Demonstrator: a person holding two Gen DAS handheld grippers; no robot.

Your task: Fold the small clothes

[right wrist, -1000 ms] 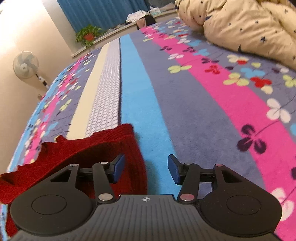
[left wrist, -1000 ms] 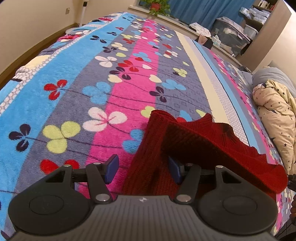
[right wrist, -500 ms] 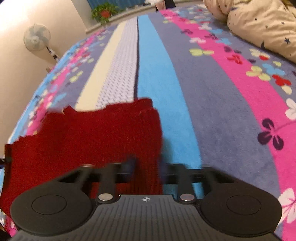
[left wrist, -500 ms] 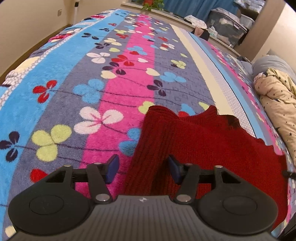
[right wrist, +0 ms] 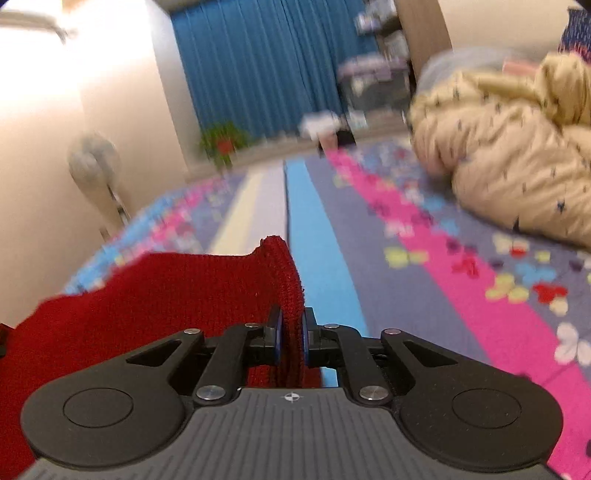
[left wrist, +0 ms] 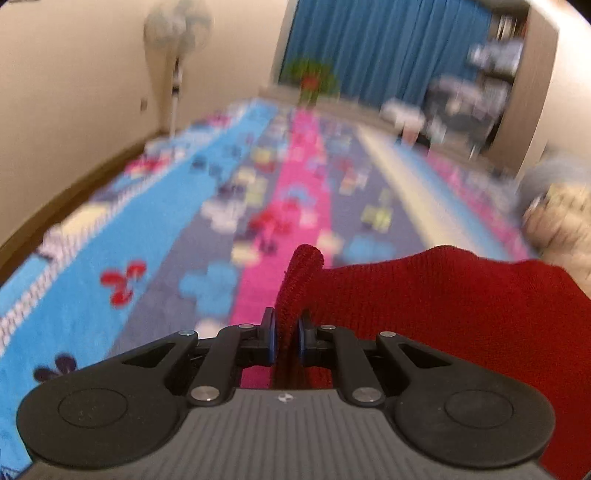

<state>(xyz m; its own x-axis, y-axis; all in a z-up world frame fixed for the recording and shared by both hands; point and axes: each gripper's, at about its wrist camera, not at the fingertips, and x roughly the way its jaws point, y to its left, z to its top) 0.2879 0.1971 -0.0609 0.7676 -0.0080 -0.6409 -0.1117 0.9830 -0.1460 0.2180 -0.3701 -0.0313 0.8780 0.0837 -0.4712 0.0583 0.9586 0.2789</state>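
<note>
A dark red knitted garment is lifted off the flowered striped blanket and hangs stretched between both grippers. My left gripper is shut on the garment's left corner, a fold of knit standing up between its blue pads. In the right wrist view the same red garment spreads to the left, and my right gripper is shut on its right corner. Both views are blurred by motion.
A beige star-print quilt is heaped on the bed's right side. A standing fan, a potted plant, blue curtains and storage boxes line the far end. The striped blanket stretches ahead.
Both grippers closed on the red garment's near corners, the right one first. Both then tilted up and raised the cloth, so the far wall and curtains came into view.
</note>
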